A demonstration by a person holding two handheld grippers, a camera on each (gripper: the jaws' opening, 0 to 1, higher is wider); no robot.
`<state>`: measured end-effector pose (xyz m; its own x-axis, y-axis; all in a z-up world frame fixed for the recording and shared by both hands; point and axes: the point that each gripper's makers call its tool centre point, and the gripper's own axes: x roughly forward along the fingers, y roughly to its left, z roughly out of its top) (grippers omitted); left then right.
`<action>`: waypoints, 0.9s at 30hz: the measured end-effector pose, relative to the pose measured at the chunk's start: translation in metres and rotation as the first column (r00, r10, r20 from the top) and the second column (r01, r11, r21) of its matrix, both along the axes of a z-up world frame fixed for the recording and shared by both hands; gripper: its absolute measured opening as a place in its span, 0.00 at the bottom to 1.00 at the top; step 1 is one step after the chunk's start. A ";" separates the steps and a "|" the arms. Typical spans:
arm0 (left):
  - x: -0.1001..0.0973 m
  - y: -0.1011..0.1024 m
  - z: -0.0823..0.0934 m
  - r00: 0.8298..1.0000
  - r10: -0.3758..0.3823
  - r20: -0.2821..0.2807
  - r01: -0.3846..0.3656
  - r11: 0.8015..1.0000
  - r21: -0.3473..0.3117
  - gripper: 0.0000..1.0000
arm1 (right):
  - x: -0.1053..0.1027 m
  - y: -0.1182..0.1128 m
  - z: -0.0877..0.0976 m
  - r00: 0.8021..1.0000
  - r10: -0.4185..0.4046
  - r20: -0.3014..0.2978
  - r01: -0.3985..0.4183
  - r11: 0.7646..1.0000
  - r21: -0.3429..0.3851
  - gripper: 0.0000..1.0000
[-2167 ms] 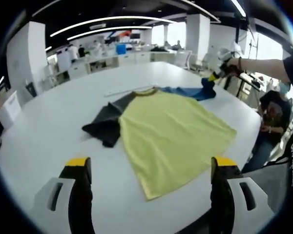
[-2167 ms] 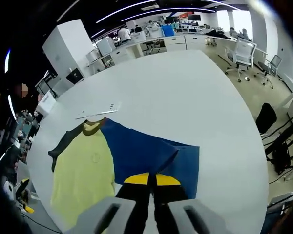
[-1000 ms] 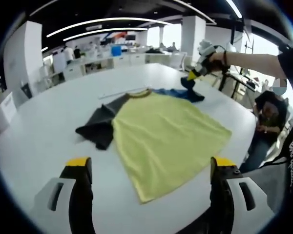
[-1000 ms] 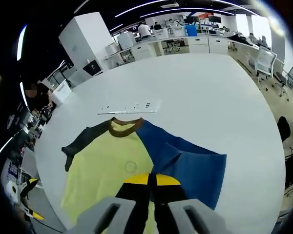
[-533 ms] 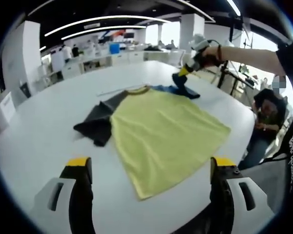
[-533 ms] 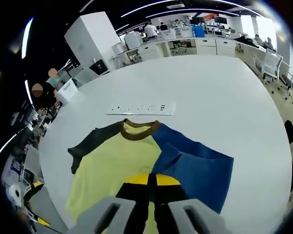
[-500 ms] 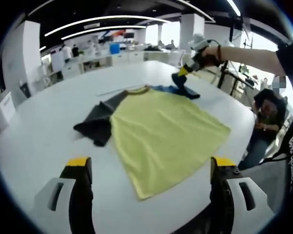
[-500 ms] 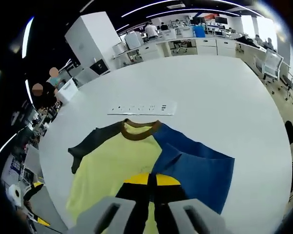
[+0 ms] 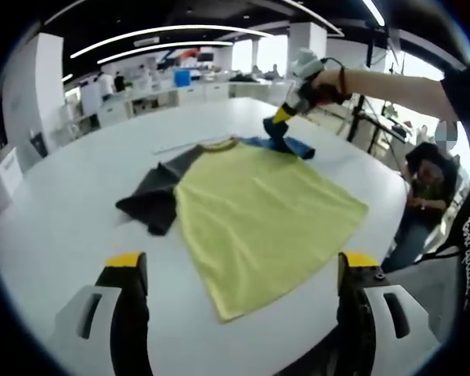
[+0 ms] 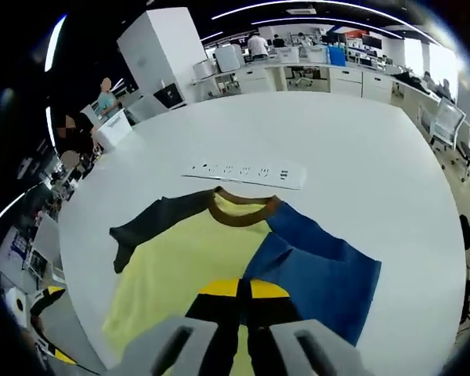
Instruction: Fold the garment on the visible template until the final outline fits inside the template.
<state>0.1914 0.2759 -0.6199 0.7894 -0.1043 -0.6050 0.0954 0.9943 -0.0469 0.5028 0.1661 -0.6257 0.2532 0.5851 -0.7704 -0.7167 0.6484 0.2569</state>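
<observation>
Right gripper point(image 10: 240, 288) pinches shirt point(image 9: 258, 211) sleeve point(image 10: 317, 270); left gripper point(image 9: 239, 270) jaws spread

Our left gripper point(image 9: 239, 270) jaws wide apart, yellow garment point(image 9: 258, 211) flat on white bench point(image 9: 63, 211), right gripper point(image 9: 280, 119) pinching its blue sleeve point(image 9: 286, 145)

A white table point(image 9: 55, 211), office desks point(image 10: 313, 74) and a seated person point(image 9: 429, 176).

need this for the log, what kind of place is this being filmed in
Probably an open-plan office or lab. The shirt lies on a big white table; behind it stand rows of desks with office chairs, under long ceiling strip lights.
</observation>
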 end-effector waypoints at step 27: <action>-0.002 0.001 -0.005 1.000 0.006 -0.011 -0.007 1.000 -0.013 0.98 | -0.025 0.069 -0.001 0.993 0.106 0.055 -0.104 0.994 -0.036 0.00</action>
<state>0.1891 0.2769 -0.6248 0.7835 -0.1073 -0.6121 0.0884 0.9942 -0.0611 0.4778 0.2352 -0.6269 0.2350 0.5854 -0.7759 -0.7942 0.5759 0.1939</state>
